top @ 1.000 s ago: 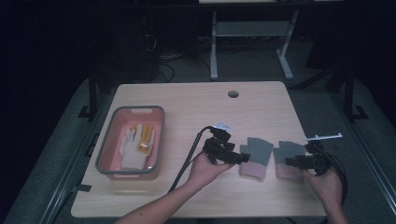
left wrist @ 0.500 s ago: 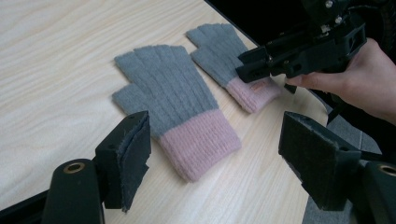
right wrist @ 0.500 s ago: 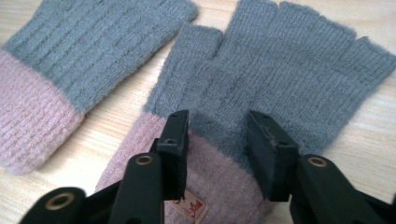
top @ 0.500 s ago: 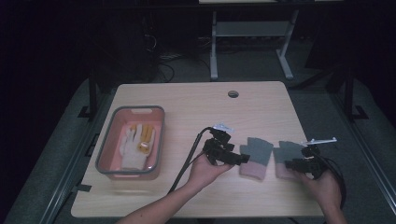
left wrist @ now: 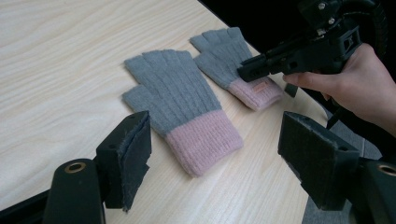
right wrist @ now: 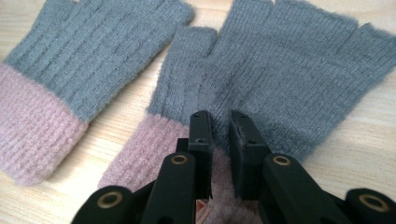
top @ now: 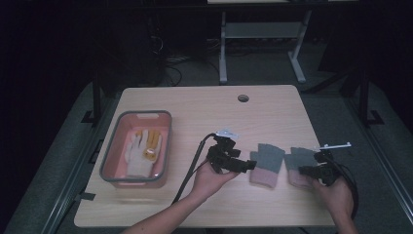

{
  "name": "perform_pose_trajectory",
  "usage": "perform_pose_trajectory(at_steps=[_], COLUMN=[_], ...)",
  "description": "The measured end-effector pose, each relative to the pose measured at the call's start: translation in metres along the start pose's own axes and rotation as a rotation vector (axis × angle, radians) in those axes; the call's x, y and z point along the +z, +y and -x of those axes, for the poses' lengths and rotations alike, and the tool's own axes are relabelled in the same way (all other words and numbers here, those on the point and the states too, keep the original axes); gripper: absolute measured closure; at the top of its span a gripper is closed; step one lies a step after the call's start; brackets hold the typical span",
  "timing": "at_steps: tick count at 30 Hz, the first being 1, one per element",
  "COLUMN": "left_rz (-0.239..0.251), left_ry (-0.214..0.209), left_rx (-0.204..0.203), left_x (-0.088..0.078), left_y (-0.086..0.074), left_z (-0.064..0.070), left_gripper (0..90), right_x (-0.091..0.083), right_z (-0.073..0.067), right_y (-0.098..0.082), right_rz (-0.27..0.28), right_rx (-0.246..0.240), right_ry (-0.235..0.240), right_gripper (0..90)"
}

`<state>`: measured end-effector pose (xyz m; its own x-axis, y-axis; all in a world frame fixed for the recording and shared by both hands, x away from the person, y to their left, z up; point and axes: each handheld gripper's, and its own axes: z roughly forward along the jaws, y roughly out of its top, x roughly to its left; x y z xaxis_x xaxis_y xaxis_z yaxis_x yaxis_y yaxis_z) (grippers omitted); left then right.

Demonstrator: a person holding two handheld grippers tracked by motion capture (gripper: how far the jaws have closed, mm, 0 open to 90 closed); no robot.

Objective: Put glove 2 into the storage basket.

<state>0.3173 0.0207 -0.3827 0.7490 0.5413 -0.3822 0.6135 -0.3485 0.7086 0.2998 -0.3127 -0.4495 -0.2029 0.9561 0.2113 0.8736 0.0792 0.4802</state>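
In the right gripper view the right tool (right wrist: 219,128) covers the pink cuff of the nearer grey knitted fingerless glove (right wrist: 280,79); whether its nearly closed jaws pinch the knit cannot be told. The second grey-and-pink fingerless glove (right wrist: 70,60) is cut off at the left edge. In the left gripper view the left tool's (left wrist: 217,149) bases run off the bottom edge. From the high view, the white and yellow items in the grey-rimmed pink plastic tub (top: 109,165) are too small to identify — perhaps gloves — and both forearms leave the frame below the light wooden desk (top: 204,107).
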Motion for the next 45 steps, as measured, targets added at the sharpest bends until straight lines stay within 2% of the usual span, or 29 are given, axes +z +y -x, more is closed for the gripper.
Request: perform_pose_trajectory(at_steps=[7,17,23,25,31,36,45], left_rz=[0.018,0.022,0.025,0.029,0.025,0.033,0.034], left_ry=[0.014,0.021,0.021,0.024,0.027,0.033,0.038], left_rx=[-0.012,-0.014,-0.015,-0.015,-0.011,-0.017,-0.014], left_x=[-0.005,-0.006,-0.008,-0.008,-0.009,-0.011,-0.014], left_y=[0.0,-0.001,-0.001,0.0,-0.001,-0.002,-0.005], left_z=[-0.006,-0.007,-0.008,-0.008,-0.008,-0.01,-0.012], left_gripper=[25.9,25.9,25.9,25.9,25.9,25.9,25.9], right_x=[-0.004,-0.016,-0.025,-0.028,-0.027,-0.021,-0.006], right_z=[0.002,-0.006,-0.012,-0.016,-0.032,-0.044,-0.065], right_y=[0.001,0.006,0.012,0.014,0.023,0.028,0.038], right_rz=[0.006,0.02,0.034,0.043,0.045,0.043,0.032], right_rx=[0.043,0.036,0.033,0.038,-0.001,-0.011,-0.022], right_ry=[0.033,0.022,0.046,0.073,0.075,0.073,0.096], right_gripper=[81.8,81.9,82.0,82.0,82.0,82.0,81.9])
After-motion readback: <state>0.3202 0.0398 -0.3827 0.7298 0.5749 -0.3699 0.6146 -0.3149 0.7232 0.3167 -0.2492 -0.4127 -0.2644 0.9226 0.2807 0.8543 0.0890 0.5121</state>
